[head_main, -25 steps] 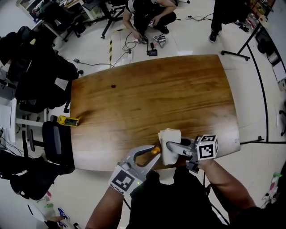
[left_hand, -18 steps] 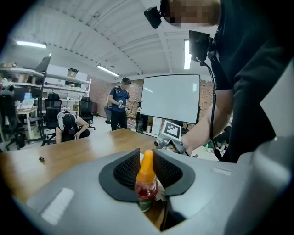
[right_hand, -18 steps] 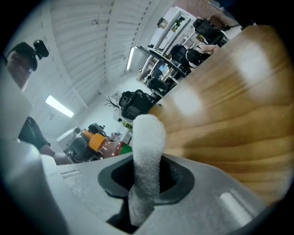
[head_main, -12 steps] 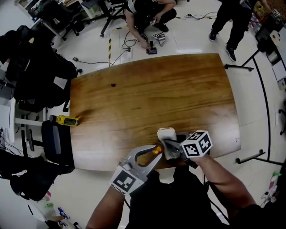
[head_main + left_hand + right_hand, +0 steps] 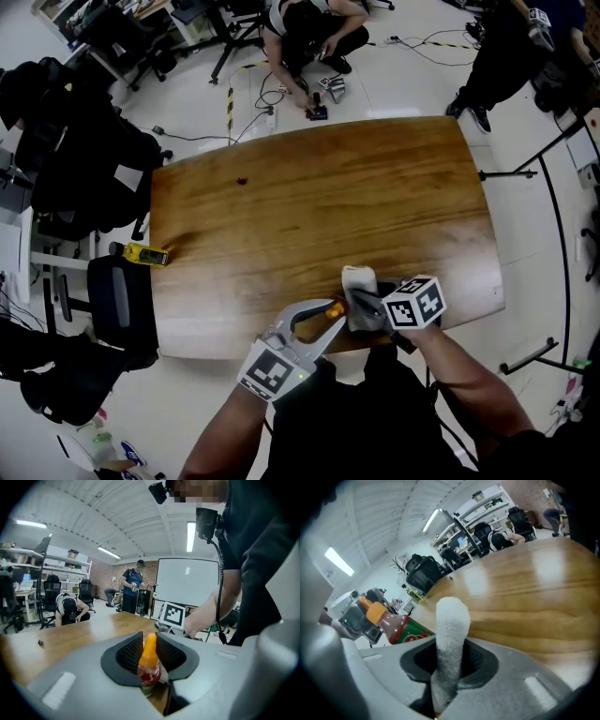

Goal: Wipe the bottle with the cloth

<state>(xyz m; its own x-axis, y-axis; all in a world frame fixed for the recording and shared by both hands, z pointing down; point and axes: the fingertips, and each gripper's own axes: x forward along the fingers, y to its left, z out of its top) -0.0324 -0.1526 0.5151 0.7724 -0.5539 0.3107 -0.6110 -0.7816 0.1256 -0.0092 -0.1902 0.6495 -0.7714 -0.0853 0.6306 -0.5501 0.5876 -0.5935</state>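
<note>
Since a second ago the right gripper (image 5: 361, 307) has been rolled and lowered, and the white terry cloth (image 5: 359, 283) pinched in its jaws has been brought just beside the small red sauce bottle with the orange cap (image 5: 333, 312); contact cannot be made out. That bottle is clamped by the left gripper (image 5: 323, 319) over the six o'clock edge of the brown wooden table (image 5: 319, 197), with the cloth at its three o'clock. Wiping is judged to be starting. Next, a rub along the bottle's body is called for.

I'm seeing rough, fuzzy cloth (image 5: 451, 634) in the matt grey plastic right gripper (image 5: 449, 665); left of it the bottle (image 5: 401, 626) is gleaming glossy, the wooden table (image 5: 543, 588) ahead shining, polished.
</note>
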